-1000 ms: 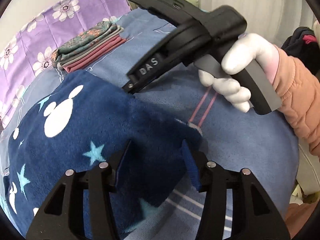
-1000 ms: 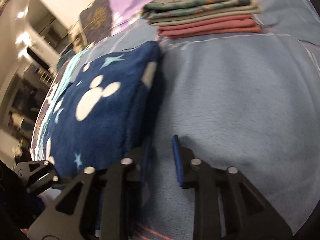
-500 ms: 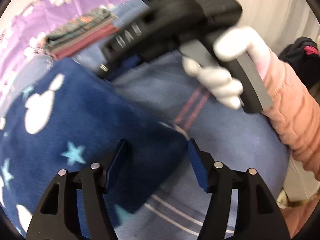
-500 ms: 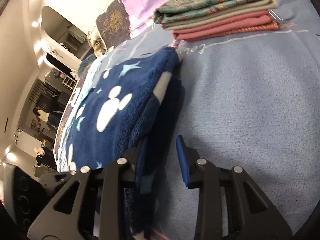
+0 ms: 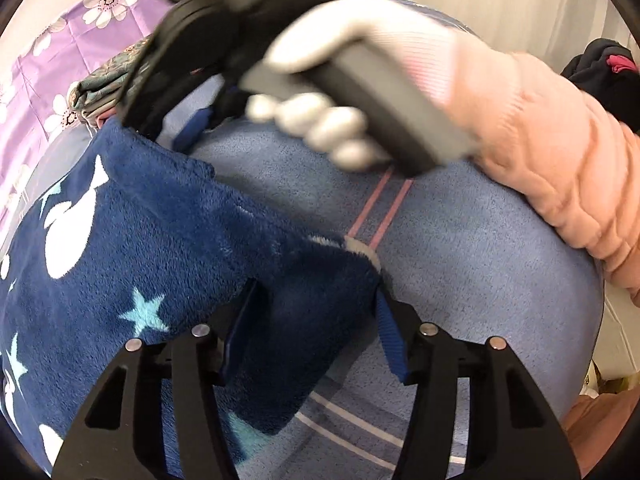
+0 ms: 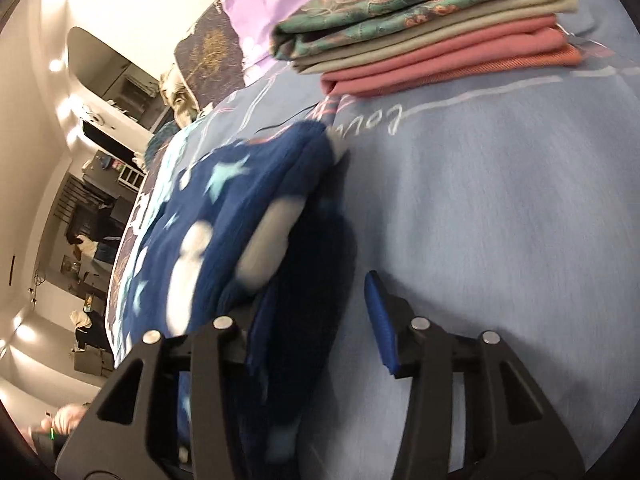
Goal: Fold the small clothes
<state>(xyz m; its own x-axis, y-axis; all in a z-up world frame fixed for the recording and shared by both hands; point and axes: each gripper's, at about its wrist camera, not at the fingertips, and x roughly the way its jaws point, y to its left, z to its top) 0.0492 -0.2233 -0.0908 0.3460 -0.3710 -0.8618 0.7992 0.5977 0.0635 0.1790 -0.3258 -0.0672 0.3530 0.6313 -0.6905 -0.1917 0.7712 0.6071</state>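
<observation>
A navy fleece garment (image 5: 152, 248) with white mouse heads and pale stars lies folded on the blue bed cover (image 5: 460, 280). My left gripper (image 5: 316, 328) is open, its jaws straddling the garment's near right corner. My right gripper (image 6: 316, 320) is open at the garment's far edge (image 6: 248, 216), its left finger against the fleece, its right finger over bare cover. In the left wrist view the right gripper (image 5: 192, 132) is blurred above the garment's far corner, held by a white-gloved hand (image 5: 332, 128).
A stack of folded clothes (image 6: 432, 36), floral on top, beige and pink below, lies beyond the garment, also in the left wrist view (image 5: 108, 88). A purple flowered sheet (image 5: 60, 48) is at the back. Dark clothes (image 5: 604, 72) are heaped at the right.
The right gripper has moved forward along the garment's edge toward the stack, and its jaws have widened. The left gripper has stayed open over the near corner, shifting slightly.
</observation>
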